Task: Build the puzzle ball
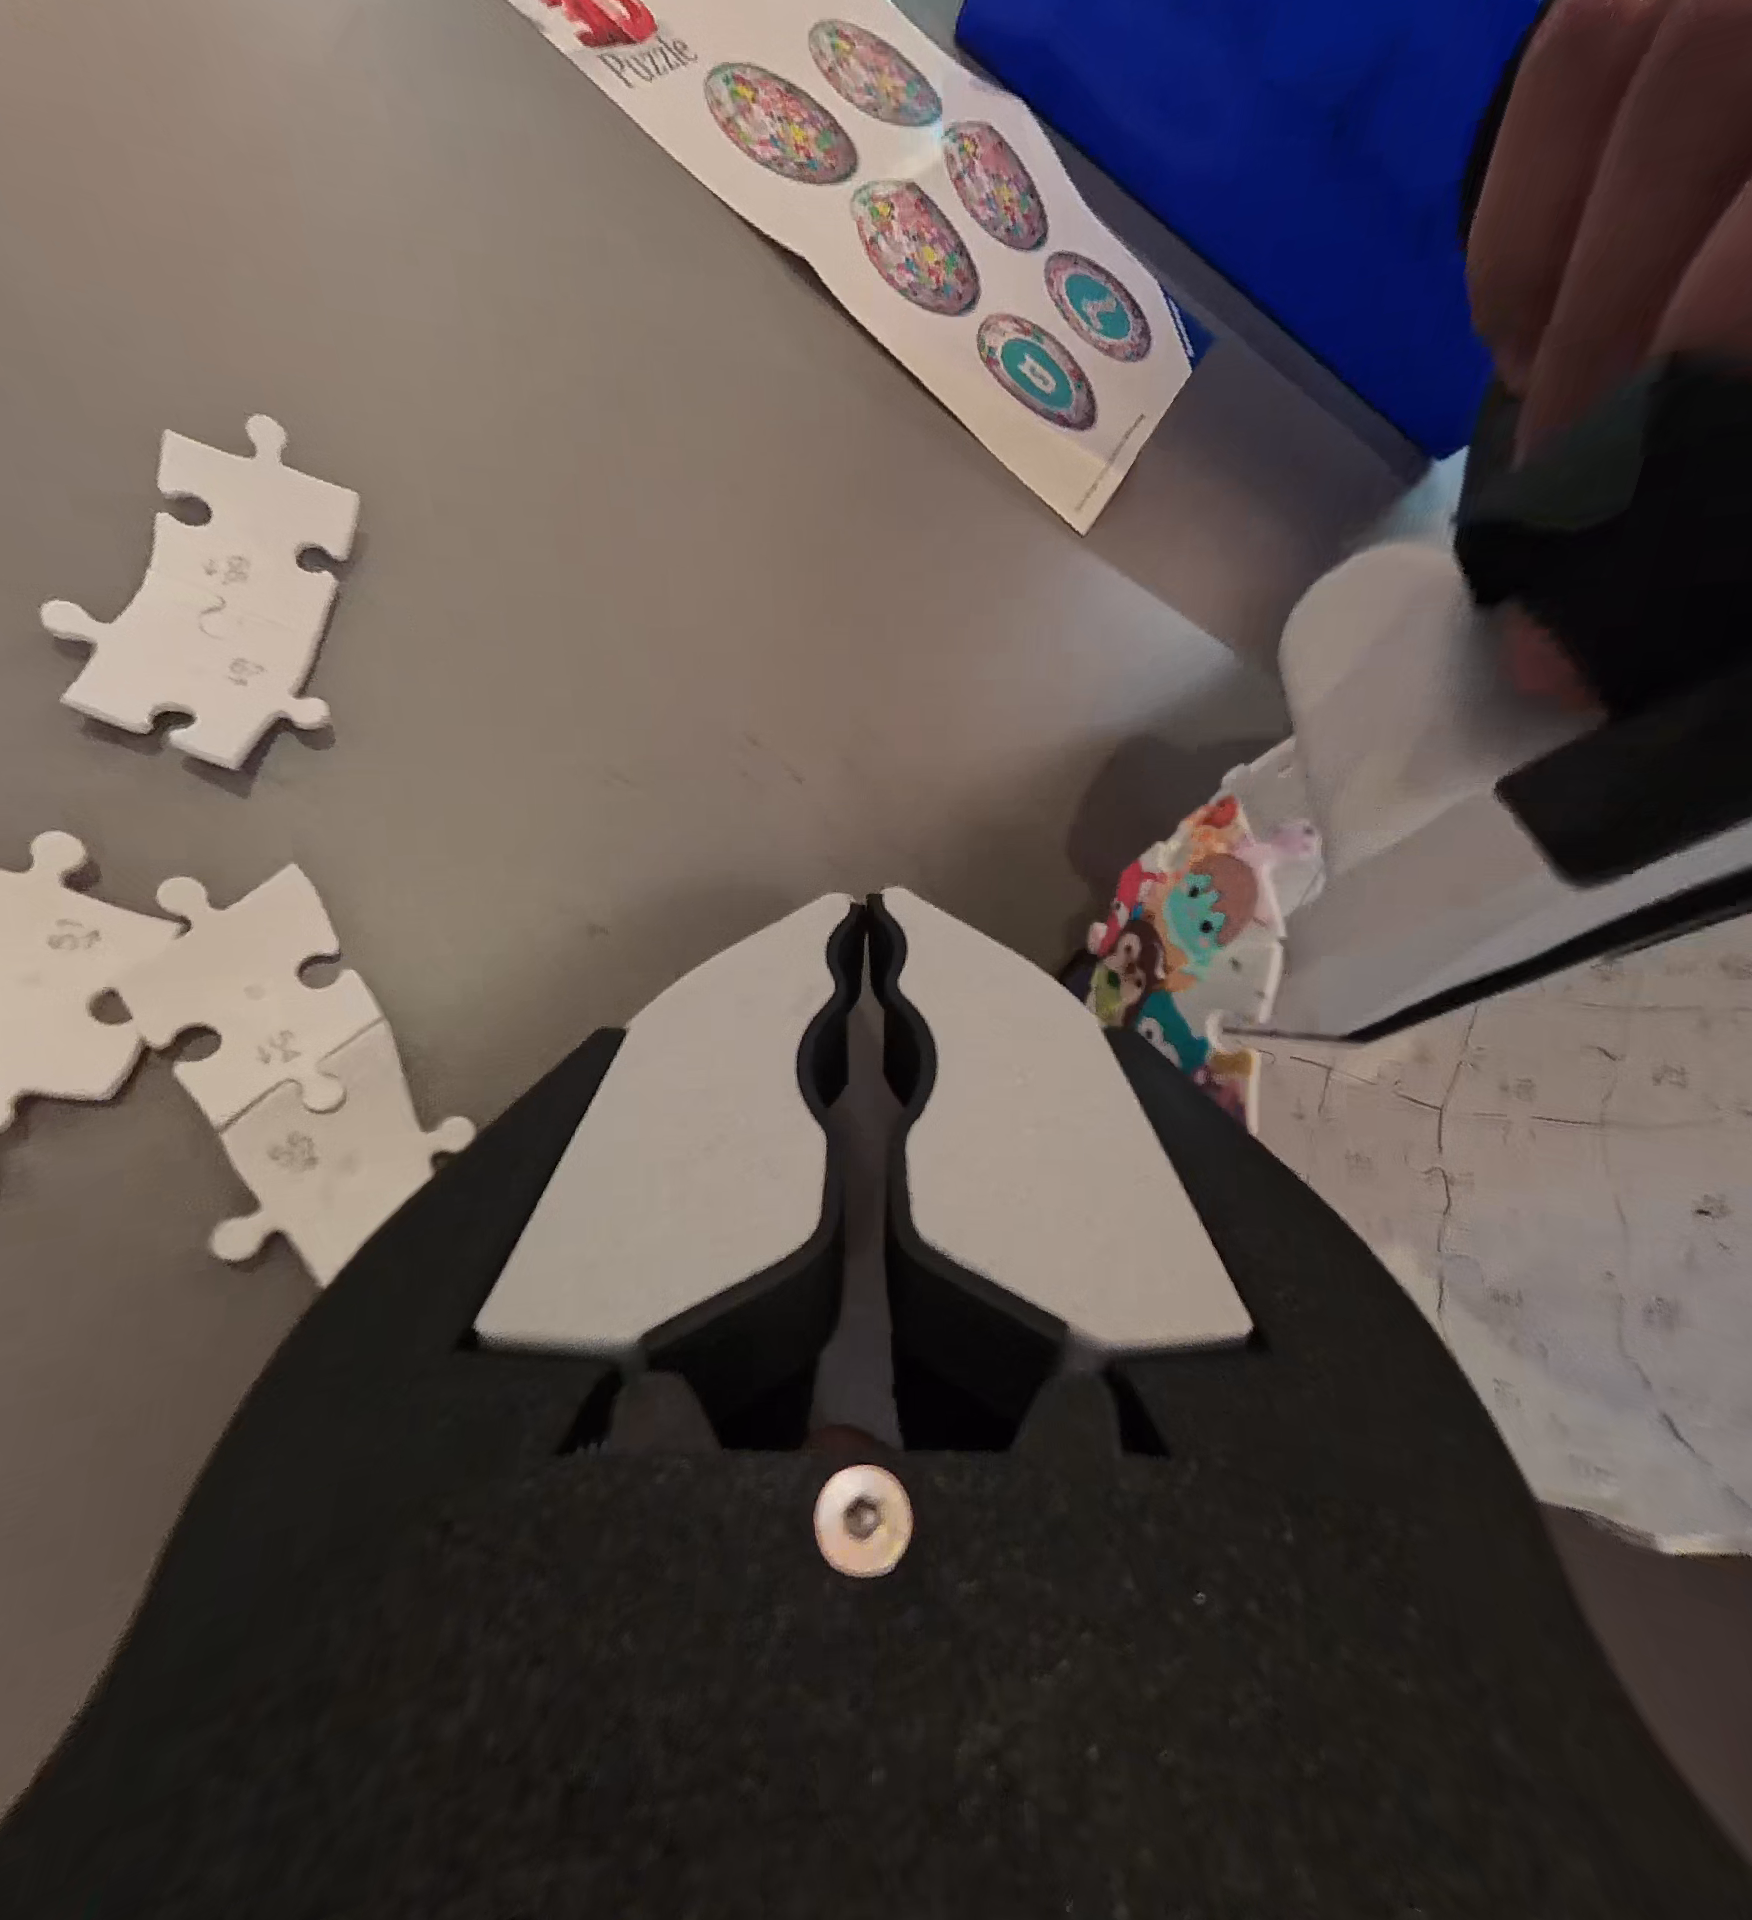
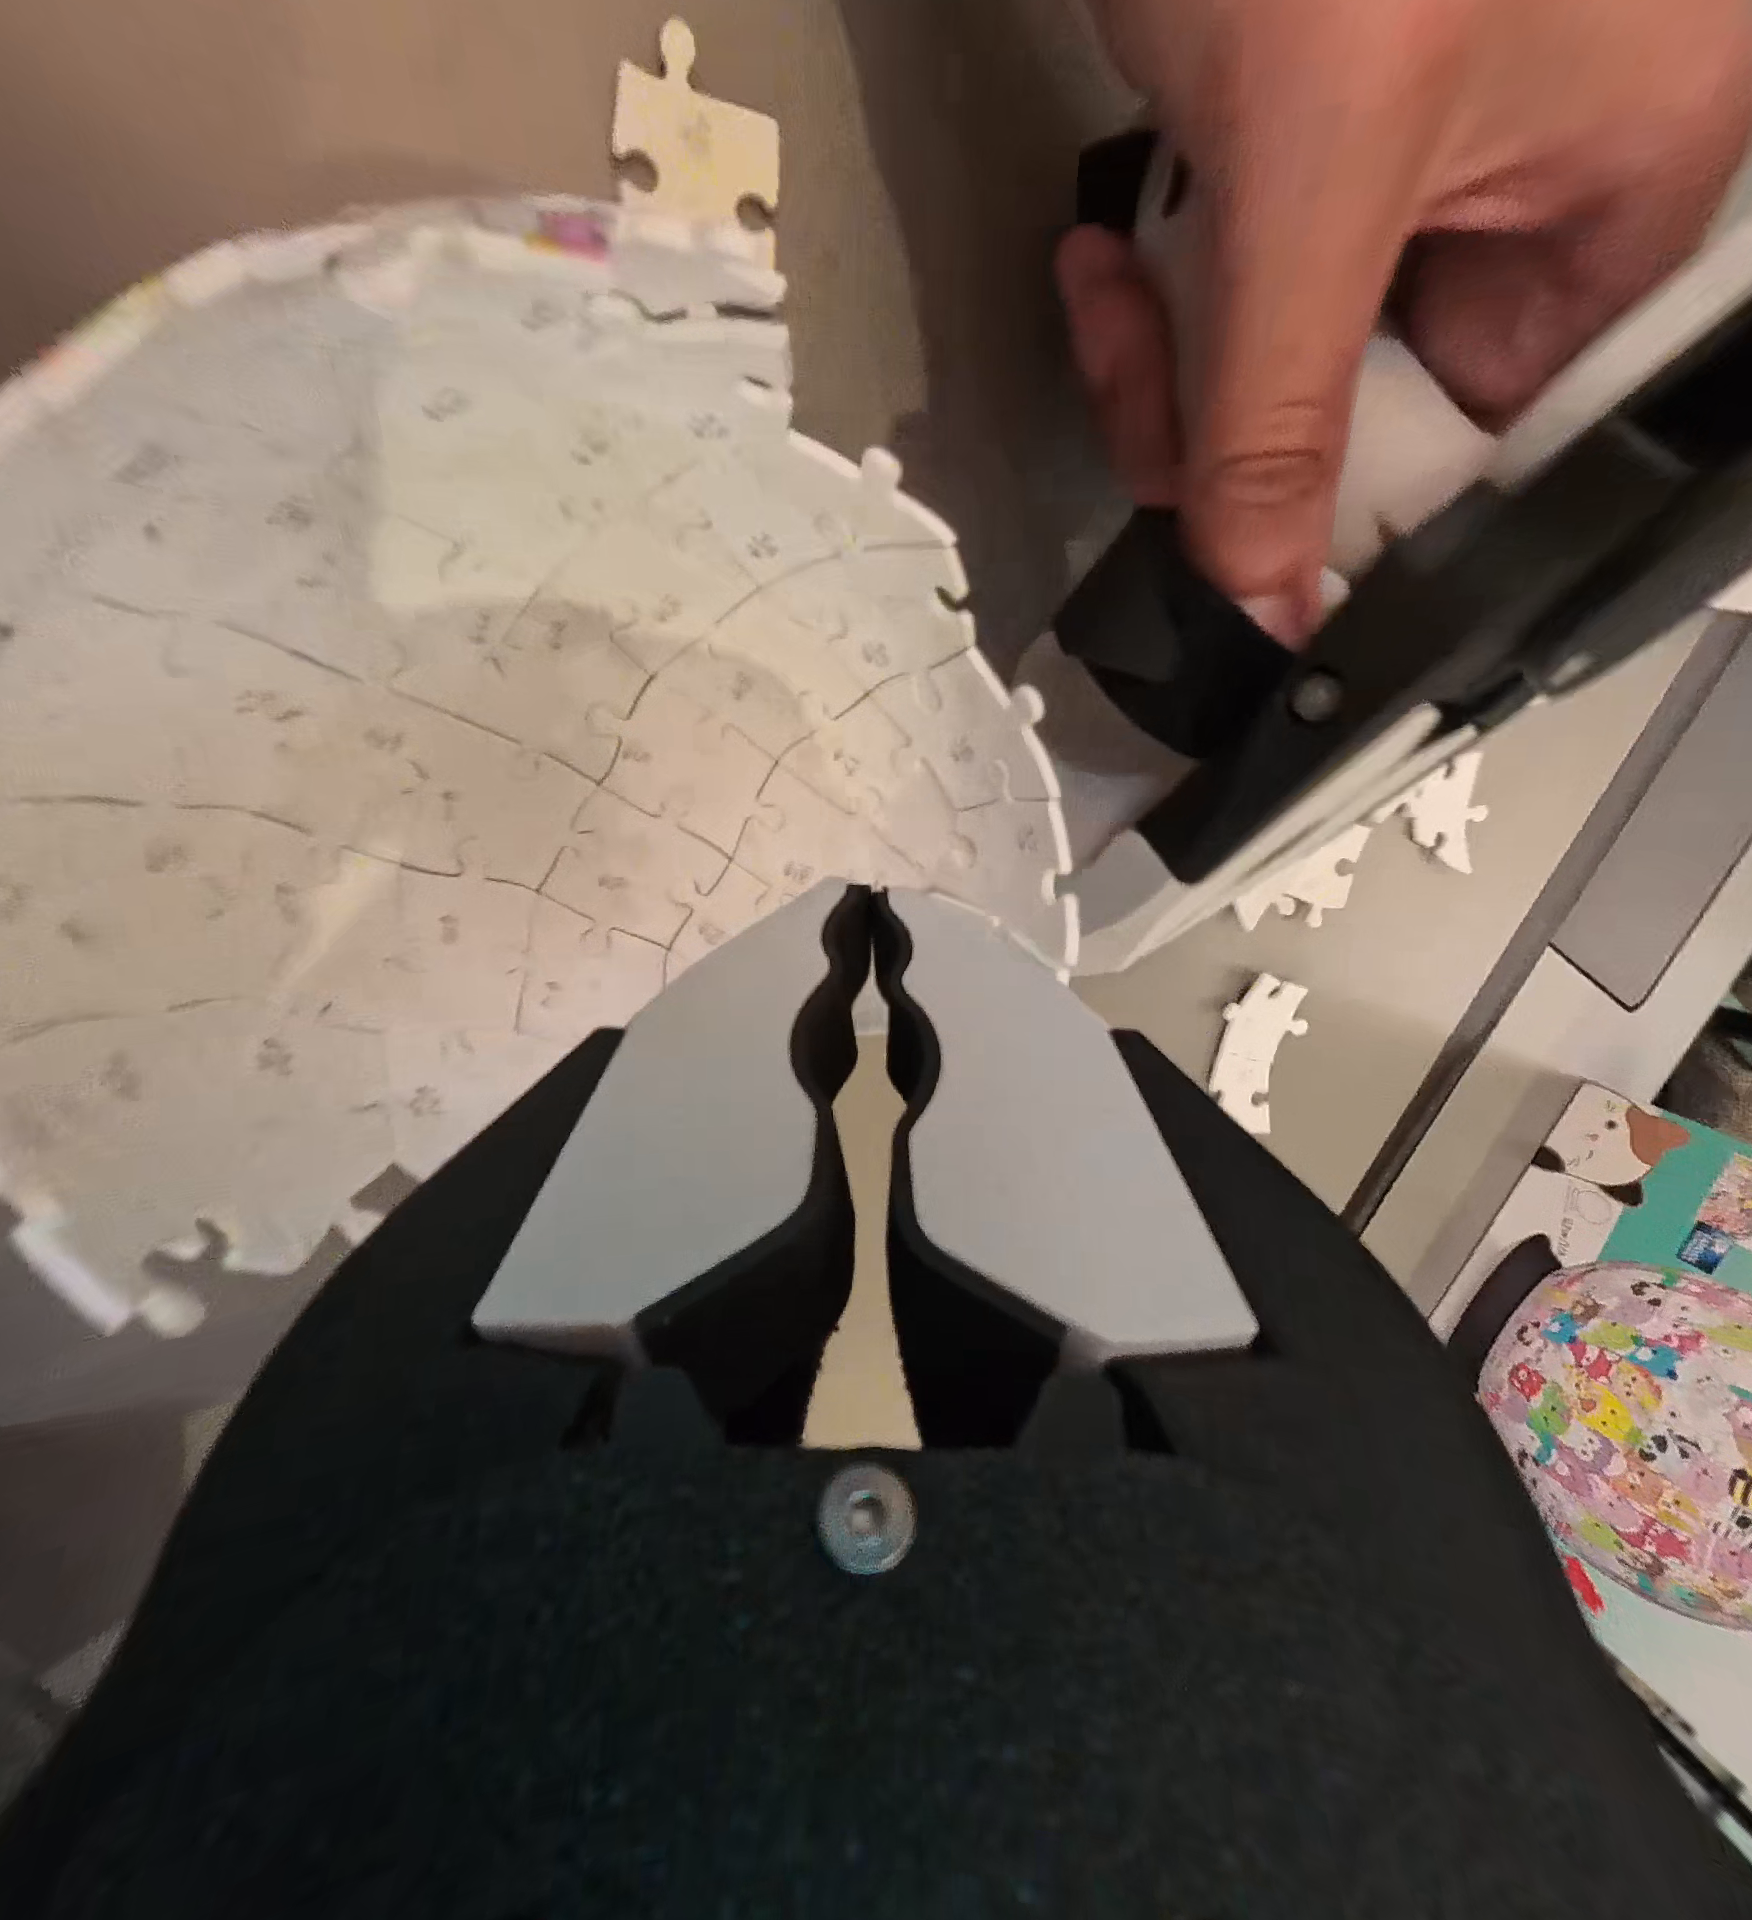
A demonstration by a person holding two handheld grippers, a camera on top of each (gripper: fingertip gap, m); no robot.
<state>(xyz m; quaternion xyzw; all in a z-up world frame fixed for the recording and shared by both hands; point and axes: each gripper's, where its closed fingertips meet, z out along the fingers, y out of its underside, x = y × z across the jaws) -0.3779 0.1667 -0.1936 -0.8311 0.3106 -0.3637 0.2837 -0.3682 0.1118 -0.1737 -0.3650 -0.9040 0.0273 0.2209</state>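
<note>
The half-built puzzle ball (image 2: 384, 675) is a white shell of joined pieces, tilted with its inside toward the right wrist view. One piece (image 2: 695, 135) sticks up from its far rim. My right gripper (image 2: 870, 899) is shut on the shell's near rim. In the left wrist view the shell (image 1: 1526, 1195) shows its colourful outside at its left edge, with the right gripper (image 1: 1230, 1027) pinching that rim. My left gripper (image 1: 870, 909) is shut and empty, just left of the shell above the grey table (image 1: 591, 520). It also shows in the right wrist view (image 2: 1111, 925), held by a hand.
Loose white pieces, some joined, lie face down left of my left gripper (image 1: 217, 592) (image 1: 124, 997). More loose pieces (image 2: 1256, 1049) lie right of the shell. A picture sheet (image 1: 934, 229) and a blue box (image 1: 1267, 156) lie at the back. The puzzle's box (image 2: 1682, 1403) is at the right. The left gripper's tips are roughly 6 cm from the right gripper's.
</note>
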